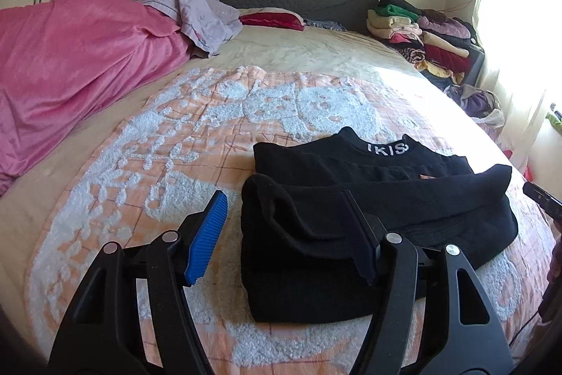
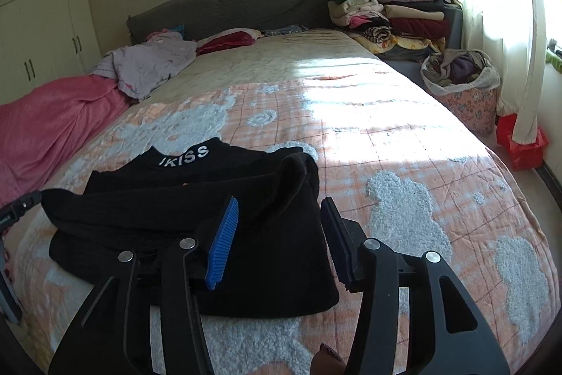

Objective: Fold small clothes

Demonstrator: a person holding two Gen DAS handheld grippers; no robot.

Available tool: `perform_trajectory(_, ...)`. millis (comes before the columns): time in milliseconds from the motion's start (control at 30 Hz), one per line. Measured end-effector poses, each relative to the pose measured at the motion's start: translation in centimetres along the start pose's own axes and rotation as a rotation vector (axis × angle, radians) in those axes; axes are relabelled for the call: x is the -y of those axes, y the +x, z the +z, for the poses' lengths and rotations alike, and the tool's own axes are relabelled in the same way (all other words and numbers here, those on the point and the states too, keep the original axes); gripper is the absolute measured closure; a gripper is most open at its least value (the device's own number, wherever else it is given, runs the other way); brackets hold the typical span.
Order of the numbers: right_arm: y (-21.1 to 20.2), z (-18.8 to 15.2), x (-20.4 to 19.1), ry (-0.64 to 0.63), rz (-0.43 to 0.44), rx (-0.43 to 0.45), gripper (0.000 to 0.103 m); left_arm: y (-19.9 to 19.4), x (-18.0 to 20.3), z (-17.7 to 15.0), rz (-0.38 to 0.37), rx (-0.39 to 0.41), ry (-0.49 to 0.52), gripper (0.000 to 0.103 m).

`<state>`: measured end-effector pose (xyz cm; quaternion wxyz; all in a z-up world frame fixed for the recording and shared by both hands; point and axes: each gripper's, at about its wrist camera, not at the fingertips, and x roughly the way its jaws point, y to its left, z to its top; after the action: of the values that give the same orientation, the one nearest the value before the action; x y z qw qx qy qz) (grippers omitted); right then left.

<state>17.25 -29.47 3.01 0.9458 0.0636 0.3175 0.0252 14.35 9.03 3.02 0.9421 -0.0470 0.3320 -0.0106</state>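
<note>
A black garment (image 1: 368, 199) with white letters on its collar lies folded on the orange-and-white bedspread (image 1: 175, 143). One sleeve is laid across its front. My left gripper (image 1: 282, 199) hovers open over the garment's left folded edge: the blue pad (image 1: 207, 238) is off the cloth and the other finger is above it. In the right wrist view the same garment (image 2: 168, 195) lies at the lower left. My right gripper (image 2: 279, 202) stands open over its right edge. Neither gripper's pads press on the cloth.
A pink blanket (image 1: 70, 69) and a lilac cloth (image 1: 207, 16) are heaped at the bed's far left. Stacked folded clothes (image 2: 390, 13) sit at the back right by the grey headboard (image 2: 228, 2). A floral basket of clothes (image 2: 463, 83) and a red object (image 2: 523, 143) stand on the floor.
</note>
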Motion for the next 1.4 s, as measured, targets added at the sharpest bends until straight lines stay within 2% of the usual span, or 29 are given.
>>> perform_trajectory(233, -0.1, -1.5, -3.4, -0.118, 0.048, -0.051, 0.055, 0.1, 2.6, -2.6, -0.068, -0.061, 0.072, 0.046)
perform_trajectory(567, 1.6, -3.3, -6.0, -0.18, 0.095, -0.129, 0.055, 3.3, 5.0, -5.0, -0.036, -0.17, 0.179, 0.047)
perform_trajectory(933, 5.3, -4.0, -5.8, -0.18, 0.085, -0.224, 0.055, 6.4, 6.0, -3.4, 0.017, -0.197, 0.219, 0.047)
perform_trajectory(1167, 6.8, -3.8, -6.1, -0.2, 0.065, -0.235, 0.053, 8.3, 7.0, -2.0, 0.031, -0.192, 0.221, 0.047)
perform_trajectory(1400, 6.9, -2.7, -6.0, -0.18, 0.078, -0.202, 0.051, 9.8, 7.4, -0.6, 0.031, -0.191, 0.198, 0.047)
